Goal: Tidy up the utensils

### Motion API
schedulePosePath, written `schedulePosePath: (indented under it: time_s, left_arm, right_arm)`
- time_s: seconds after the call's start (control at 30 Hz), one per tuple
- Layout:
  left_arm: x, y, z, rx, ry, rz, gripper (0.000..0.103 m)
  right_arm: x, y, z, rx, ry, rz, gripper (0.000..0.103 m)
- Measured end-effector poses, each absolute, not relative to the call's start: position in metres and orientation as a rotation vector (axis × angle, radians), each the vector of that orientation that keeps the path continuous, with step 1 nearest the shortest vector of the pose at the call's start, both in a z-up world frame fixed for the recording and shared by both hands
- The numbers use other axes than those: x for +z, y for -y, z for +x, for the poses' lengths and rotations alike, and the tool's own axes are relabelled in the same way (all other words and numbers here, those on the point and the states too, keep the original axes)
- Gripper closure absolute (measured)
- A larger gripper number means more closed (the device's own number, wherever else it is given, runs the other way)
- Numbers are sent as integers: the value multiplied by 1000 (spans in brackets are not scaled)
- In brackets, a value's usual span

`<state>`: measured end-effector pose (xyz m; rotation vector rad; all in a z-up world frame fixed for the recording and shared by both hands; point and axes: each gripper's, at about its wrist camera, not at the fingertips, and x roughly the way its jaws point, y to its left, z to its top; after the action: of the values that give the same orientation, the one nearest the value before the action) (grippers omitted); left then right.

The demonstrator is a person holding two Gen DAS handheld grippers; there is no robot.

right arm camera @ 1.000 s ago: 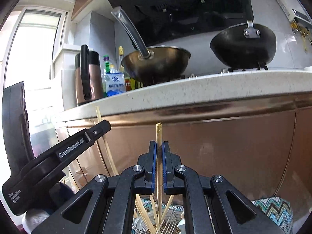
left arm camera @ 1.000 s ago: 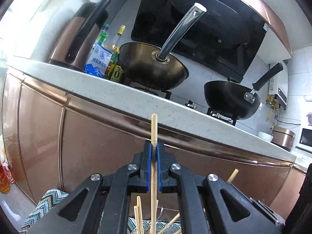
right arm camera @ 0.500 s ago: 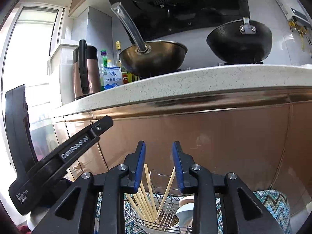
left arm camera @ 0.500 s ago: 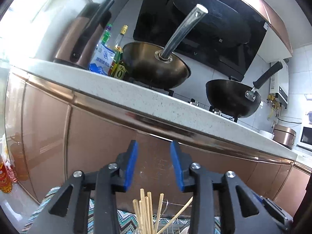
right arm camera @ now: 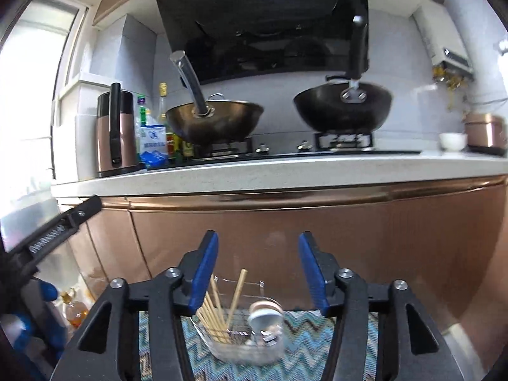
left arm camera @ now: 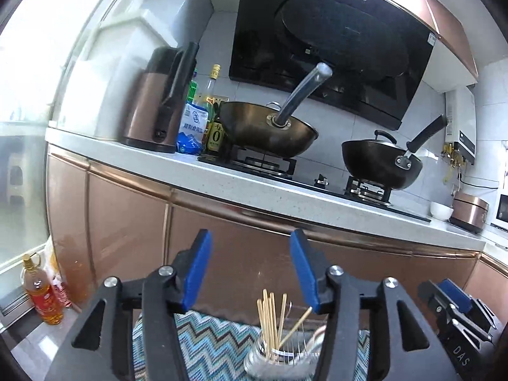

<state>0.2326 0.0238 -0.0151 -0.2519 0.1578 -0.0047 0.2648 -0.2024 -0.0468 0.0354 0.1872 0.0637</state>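
Note:
Several wooden chopsticks [left arm camera: 270,320] stand upright in a clear utensil holder [left arm camera: 276,360] with a wire basket, on a zigzag-patterned cloth [left arm camera: 216,346]. My left gripper [left arm camera: 250,270] hovers above and behind them, its blue-padded jaws opening with nothing between them. In the right wrist view the same chopsticks [right arm camera: 219,311] lean in the holder [right arm camera: 238,346] beside pale spoons [right arm camera: 265,317]. My right gripper [right arm camera: 258,273] is also above the holder, jaws opening and empty. The left gripper's black body [right arm camera: 60,228] shows at the left of that view.
A copper-fronted counter [left arm camera: 285,197] faces me, carrying a kettle [left arm camera: 155,108], bottles, a bronze wok [left arm camera: 270,130] and a black wok [left arm camera: 381,162] on a stove. An oil bottle [left arm camera: 41,298] stands on the floor at left. A rice cooker [right arm camera: 485,130] and white bowl [right arm camera: 452,141] sit at right.
Both grippers were shut on a chopstick each; they have let go, opened wide and risen back from the holder. The chopsticks now stand in the holder.

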Motion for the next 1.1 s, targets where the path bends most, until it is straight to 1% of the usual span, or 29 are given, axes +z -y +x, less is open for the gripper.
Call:
schedulePosePath:
  time_s: [0.07, 0.13, 0.33, 0.47, 0.53, 0.63, 0.83, 1.1]
  left_arm:
    - [-7, -27, 214, 8, -166, -242, 51]
    - [-2, -28, 197, 26, -159, -225, 48]
    - [7, -21, 150, 48, -158, -149, 44]
    - [6, -17, 128, 51, -162, -115, 42]
    - [7, -16, 122, 60, -162, -105, 38]
    - [7, -13, 109, 76, -150, -79, 35]
    - [9, -2, 82, 96, -108, -10, 31]
    - [7, 9, 59, 103, -106, 39, 29]
  right_arm:
    - [-40, 205, 245, 38, -182, 23, 40]
    - [-36, 206, 227, 10, -166, 9, 33]
    - [-21, 216, 178, -42, -121, 0, 20]
    - [-17, 223, 157, -61, -106, 2, 14]
    - [-16, 228, 147, -67, -100, 8, 7]
    - [-17, 236, 133, -80, -89, 18, 0]
    - [-21, 257, 110, -121, -79, 43, 0]
    - [-23, 285, 88, -211, -75, 57, 0]
